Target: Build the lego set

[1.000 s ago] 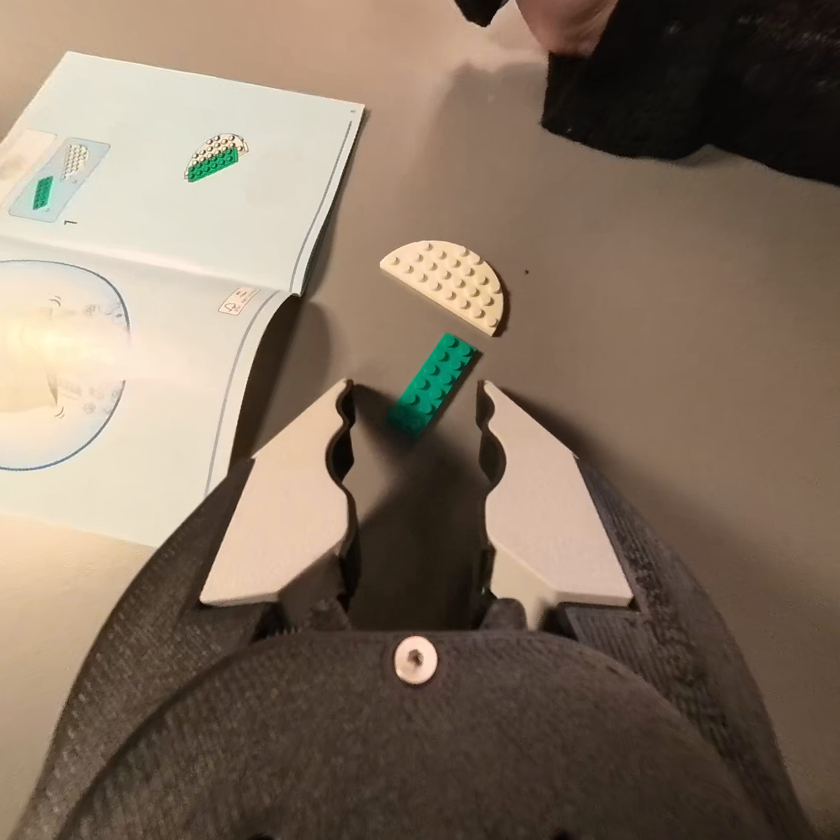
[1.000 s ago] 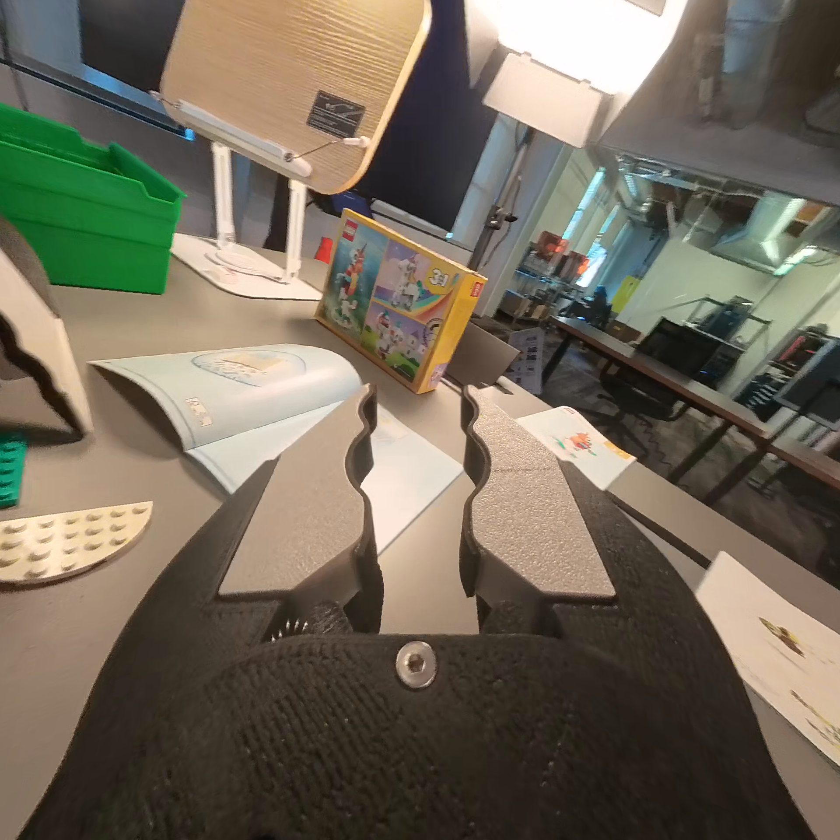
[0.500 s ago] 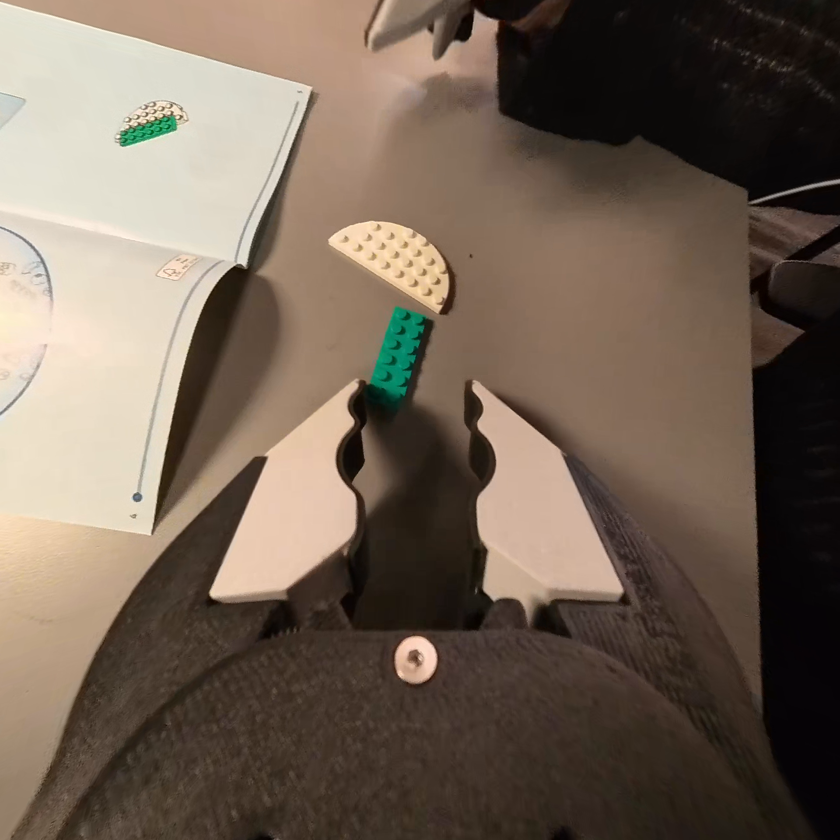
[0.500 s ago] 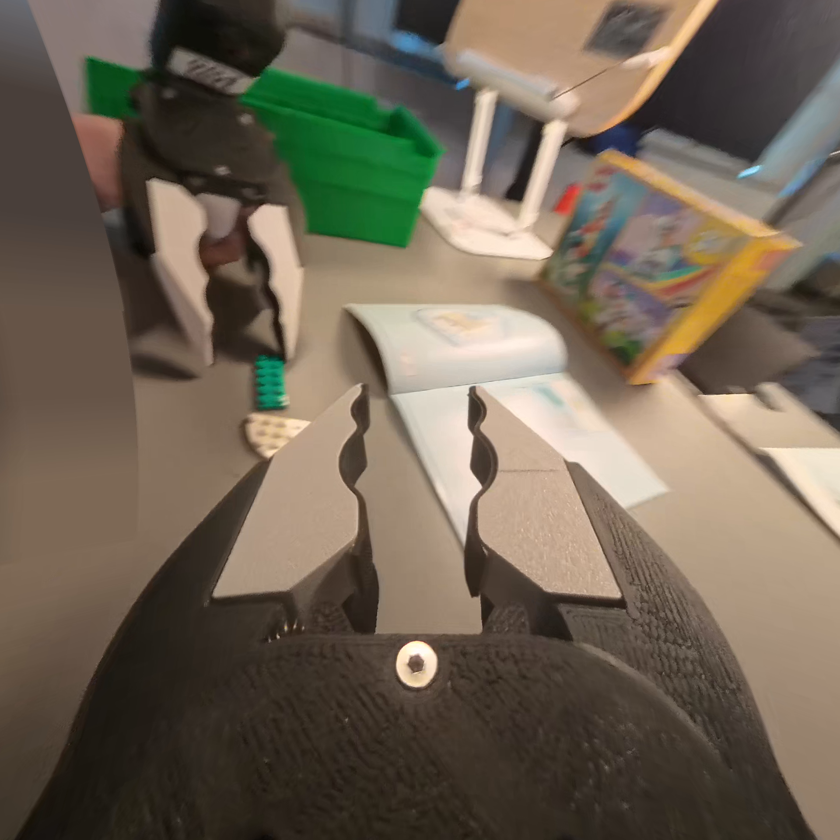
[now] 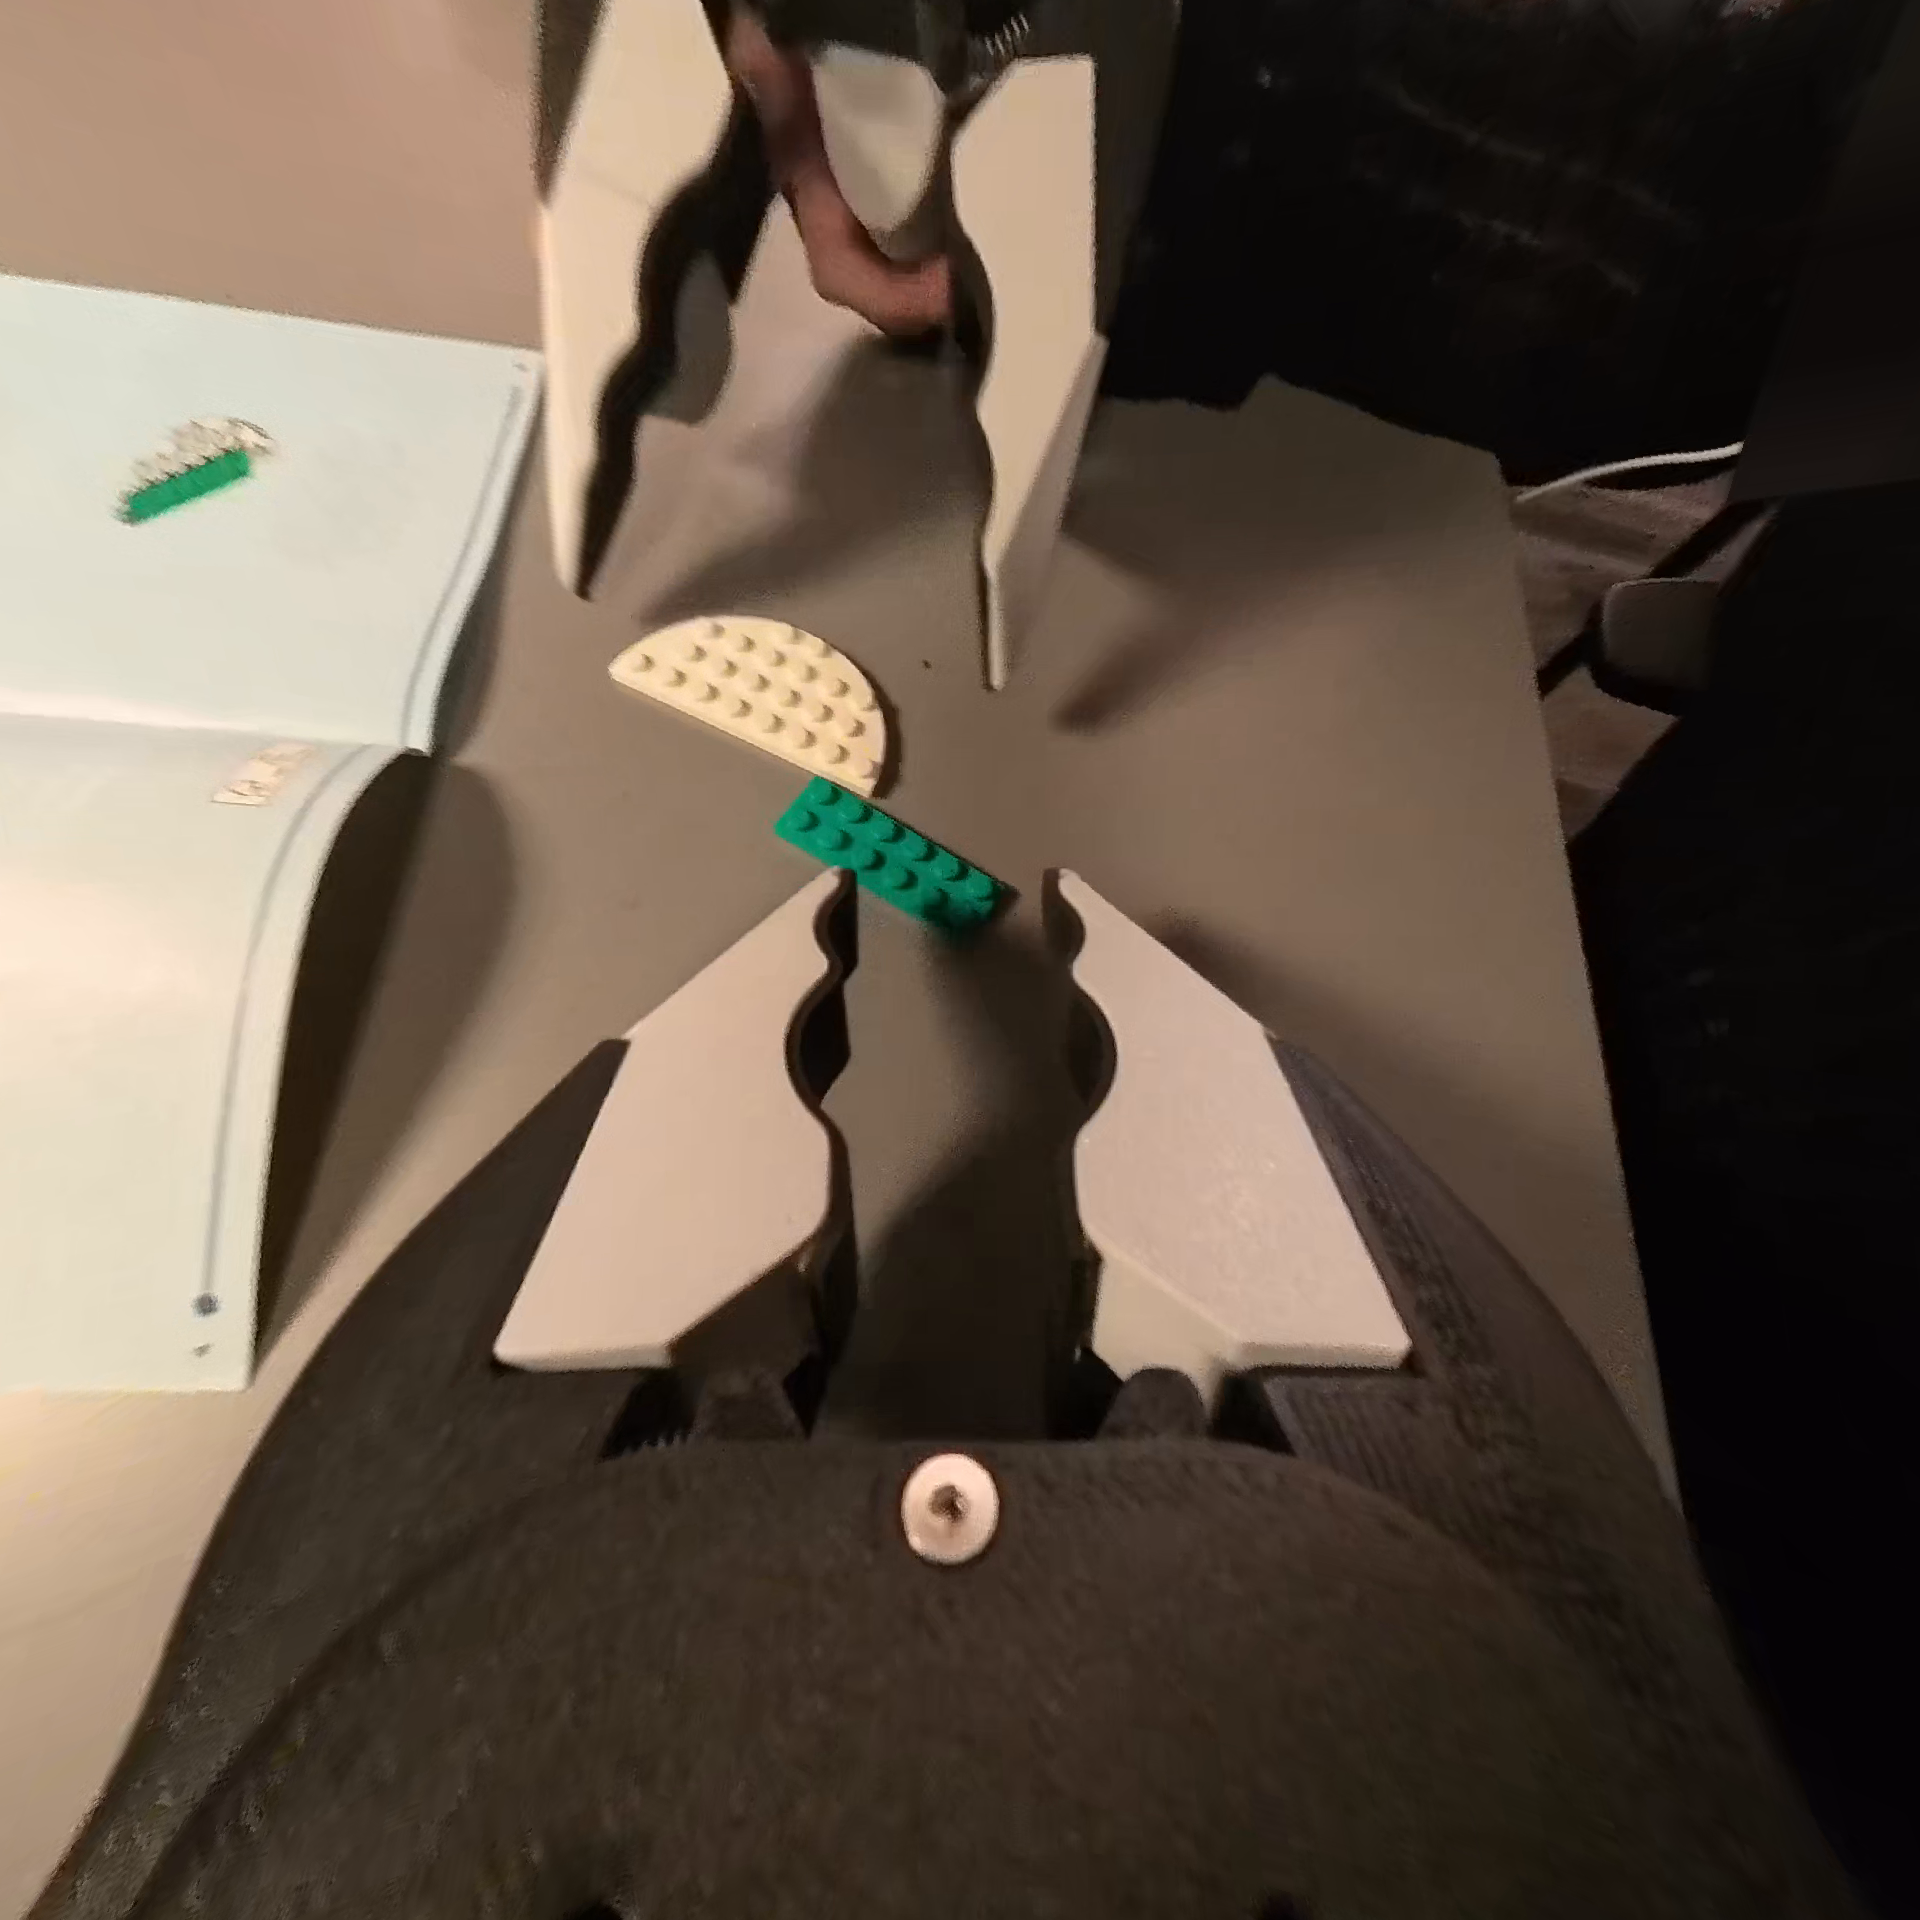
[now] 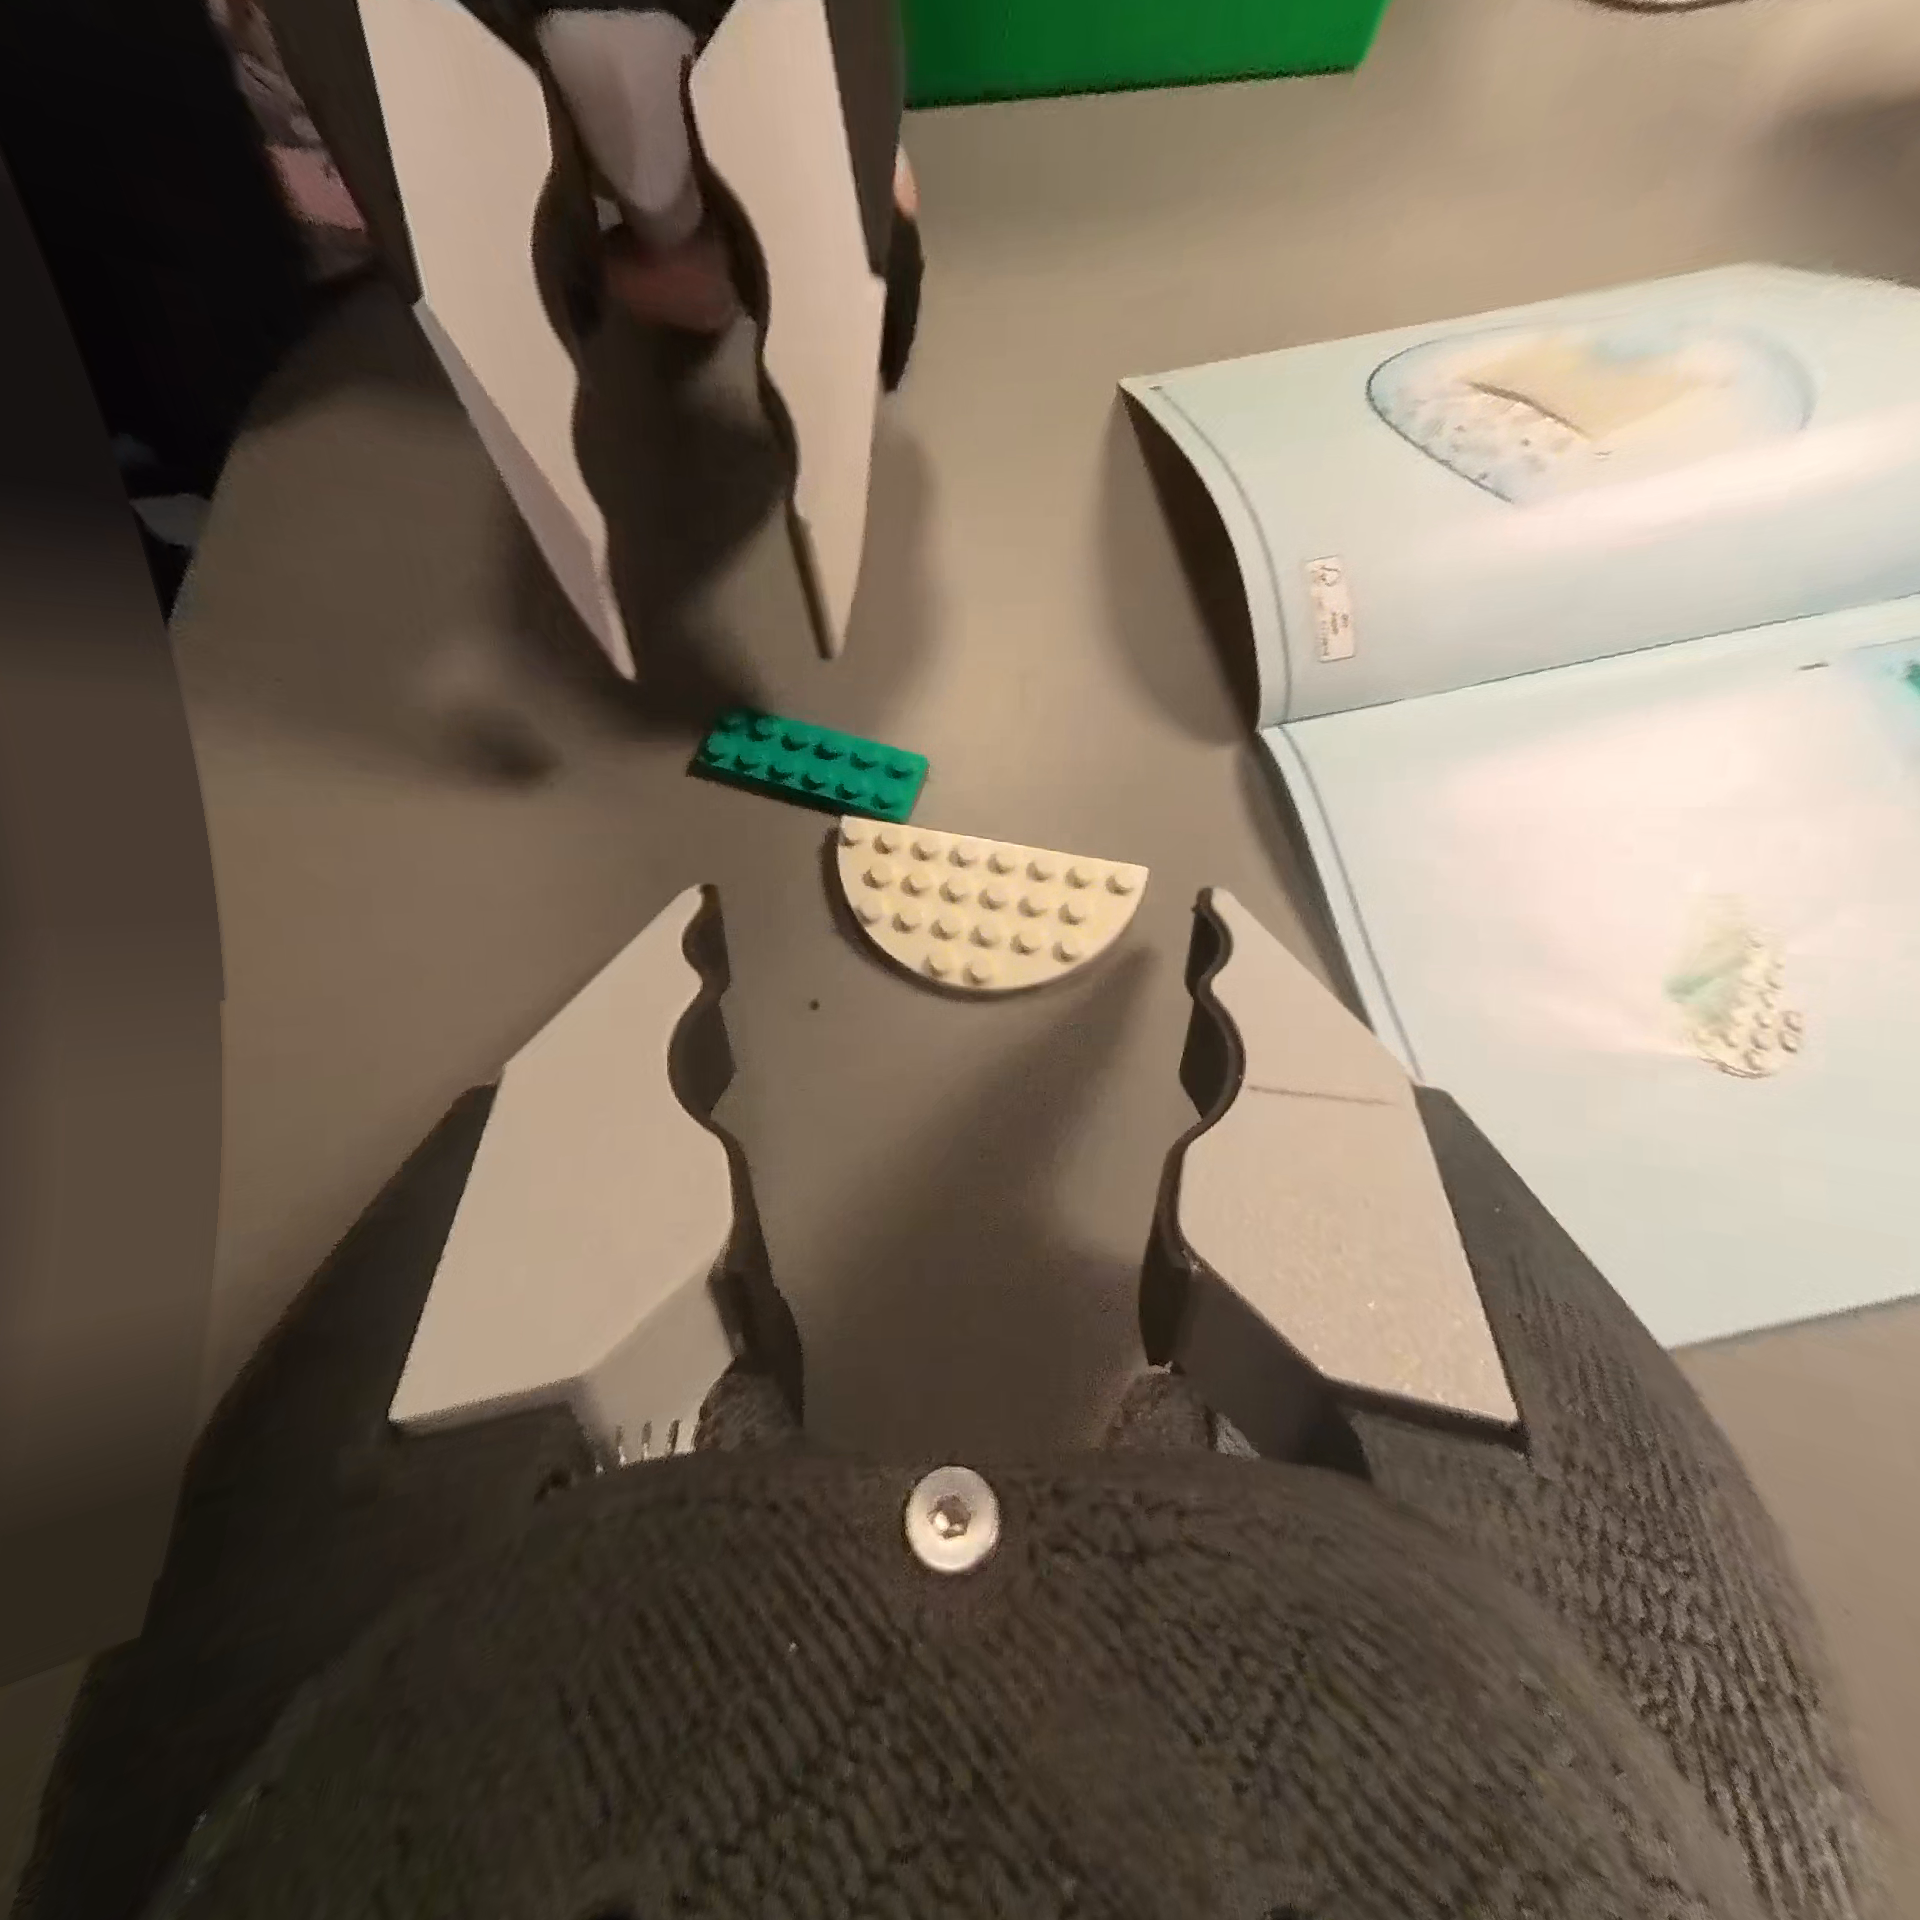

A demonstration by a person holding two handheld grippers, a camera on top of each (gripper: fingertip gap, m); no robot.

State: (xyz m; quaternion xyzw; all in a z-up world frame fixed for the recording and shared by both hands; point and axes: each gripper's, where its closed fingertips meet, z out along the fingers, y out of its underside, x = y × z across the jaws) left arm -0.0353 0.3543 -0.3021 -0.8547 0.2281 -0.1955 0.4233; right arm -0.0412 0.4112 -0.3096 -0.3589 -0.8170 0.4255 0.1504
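Note:
A green 2x6 plate (image 5: 894, 868) lies flat on the grey table, close to a cream half-round plate (image 5: 758, 696). My left gripper (image 5: 948, 883) is open and empty, its tips just short of the green plate. My right gripper (image 5: 784, 634) comes in from the far side, open and empty. In the right wrist view my right gripper (image 6: 953, 896) is open wide, with the cream plate (image 6: 987, 914) lying between its tips. The green plate (image 6: 810, 774) lies beyond it, under my left gripper (image 6: 724, 660).
An open light-blue instruction booklet (image 5: 260, 582) lies on the table beside the plates; it also shows in the right wrist view (image 6: 1558, 831). A green bin (image 6: 1132, 47) stands at the back. The table edge (image 5: 1538, 727) runs along the right, with dark clothing (image 5: 1455, 208) beyond.
My right gripper has swung round from facing the room to face the plates, and has opened wider. The green plate has turned crosswise. My left gripper has shifted right.

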